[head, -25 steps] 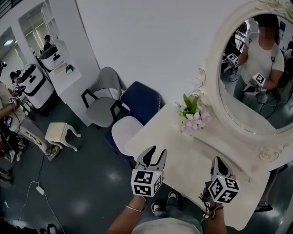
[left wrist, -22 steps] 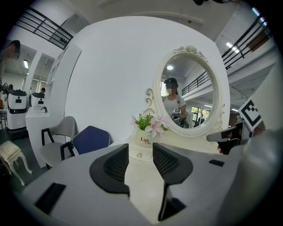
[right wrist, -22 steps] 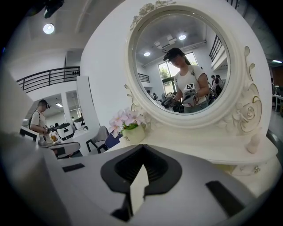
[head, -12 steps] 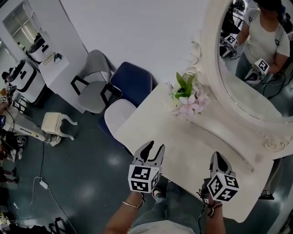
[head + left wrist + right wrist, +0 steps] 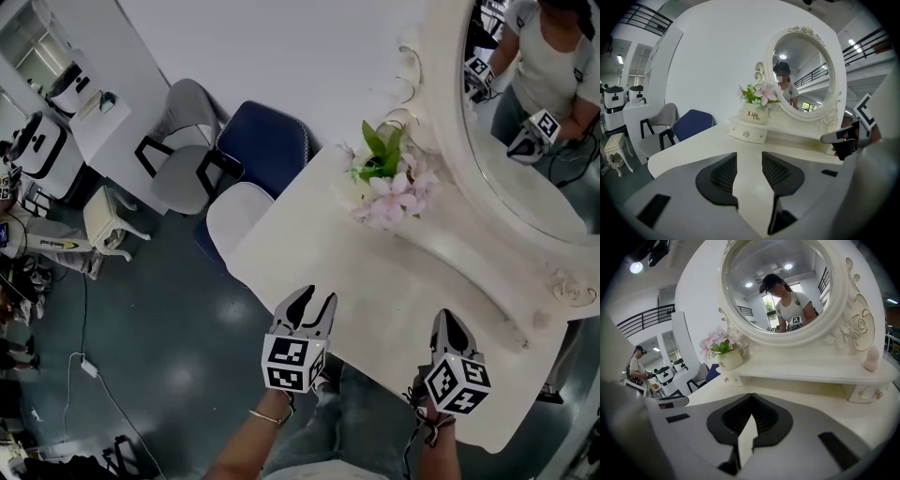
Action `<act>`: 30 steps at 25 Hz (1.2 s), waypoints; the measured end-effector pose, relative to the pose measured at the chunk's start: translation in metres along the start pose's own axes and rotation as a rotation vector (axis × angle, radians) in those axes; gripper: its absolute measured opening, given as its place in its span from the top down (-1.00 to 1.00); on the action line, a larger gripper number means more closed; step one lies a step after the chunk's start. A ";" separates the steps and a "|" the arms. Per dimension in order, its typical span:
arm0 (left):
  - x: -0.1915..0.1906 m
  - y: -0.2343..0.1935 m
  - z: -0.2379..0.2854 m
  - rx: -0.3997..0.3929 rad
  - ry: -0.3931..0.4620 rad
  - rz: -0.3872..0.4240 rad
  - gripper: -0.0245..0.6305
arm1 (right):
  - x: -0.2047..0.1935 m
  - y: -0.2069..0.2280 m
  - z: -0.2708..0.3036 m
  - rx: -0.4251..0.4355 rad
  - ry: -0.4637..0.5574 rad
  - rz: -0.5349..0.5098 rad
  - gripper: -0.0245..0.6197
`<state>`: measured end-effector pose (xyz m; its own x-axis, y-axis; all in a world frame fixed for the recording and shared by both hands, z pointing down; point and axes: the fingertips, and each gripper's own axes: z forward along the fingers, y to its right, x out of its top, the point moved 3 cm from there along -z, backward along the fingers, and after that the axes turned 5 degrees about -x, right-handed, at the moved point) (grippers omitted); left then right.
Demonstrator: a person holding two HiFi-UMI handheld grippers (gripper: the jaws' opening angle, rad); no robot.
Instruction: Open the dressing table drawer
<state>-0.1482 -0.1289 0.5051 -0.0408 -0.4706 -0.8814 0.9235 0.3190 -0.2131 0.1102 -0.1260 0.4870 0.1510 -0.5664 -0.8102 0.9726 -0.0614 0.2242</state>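
Note:
The white dressing table (image 5: 375,281) with an oval mirror (image 5: 534,122) stands in front of me. Its raised shelf carries a small drawer with knobs (image 5: 747,134) under a flower pot (image 5: 380,183), and a second small drawer (image 5: 862,392) sits at the shelf's right end. Any drawer under the table's front edge is hidden. My left gripper (image 5: 312,298) hovers at the near edge of the tabletop, open and empty (image 5: 749,157). My right gripper (image 5: 448,319) is over the tabletop's near right part, its jaws shut on nothing (image 5: 751,397). Neither gripper touches a drawer.
A blue chair (image 5: 267,145), a grey chair (image 5: 178,169) and a white round seat (image 5: 234,216) stand by the table's left end. A small white stool (image 5: 103,220) is further left. A pink egg-shaped ornament (image 5: 871,358) rests on the shelf. People stand at the far left.
The head view has swung toward the table, so more of the tabletop shows. Both grippers hold about the same place at the table's near edge, in the same states.

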 end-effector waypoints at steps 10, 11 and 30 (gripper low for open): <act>0.000 -0.002 0.016 -0.016 -0.008 0.024 0.40 | -0.008 0.003 -0.001 -0.013 -0.008 0.002 0.90; 0.001 -0.003 0.019 -0.017 -0.007 0.026 0.40 | -0.008 0.002 -0.001 -0.013 -0.009 0.002 0.90; 0.012 -0.008 0.094 -0.032 -0.048 0.072 0.40 | -0.015 0.019 0.005 -0.041 -0.023 0.029 0.90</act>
<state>-0.1198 -0.2143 0.5357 0.0442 -0.4846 -0.8736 0.9109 0.3787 -0.1640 0.1254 -0.1232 0.5063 0.1755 -0.5861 -0.7910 0.9744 -0.0110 0.2244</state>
